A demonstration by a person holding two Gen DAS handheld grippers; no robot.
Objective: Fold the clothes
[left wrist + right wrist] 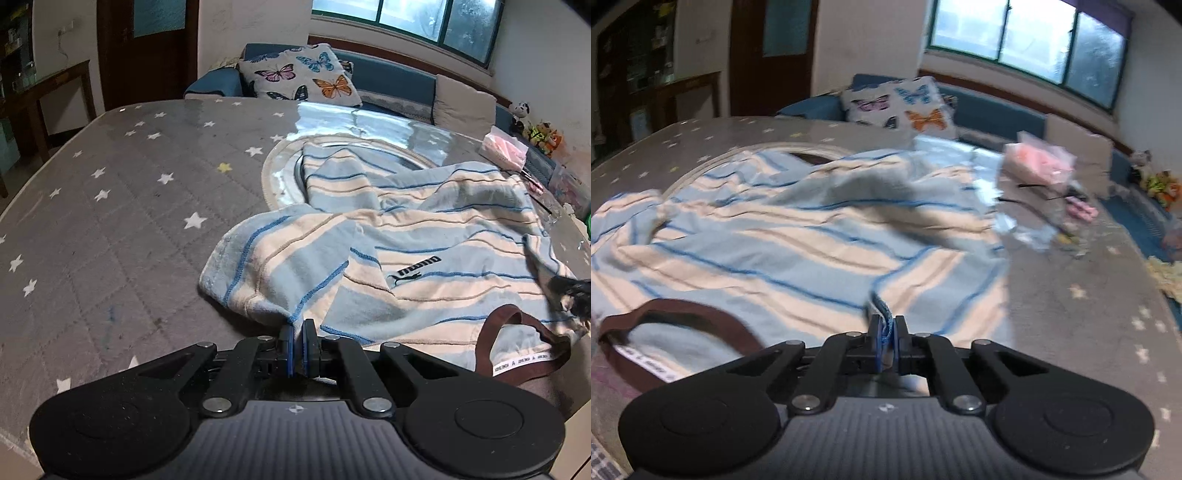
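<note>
Left gripper (298, 325) and right gripper (886, 323) each pinch an edge of striped shirt (424, 258) on table (110, 221).

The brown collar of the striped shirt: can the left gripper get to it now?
Probably not at once: the left gripper is shut on the striped shirt's edge. The brown collar lies close on its right with nothing between, so it must release first.

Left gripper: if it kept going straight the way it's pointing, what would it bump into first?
Probably the striped shirt itself. The left gripper is shut on its near edge, and a bunched sleeve fold lies right ahead of the fingers. Past that comes the starry grey tablecloth; depth is hard to judge.
</note>
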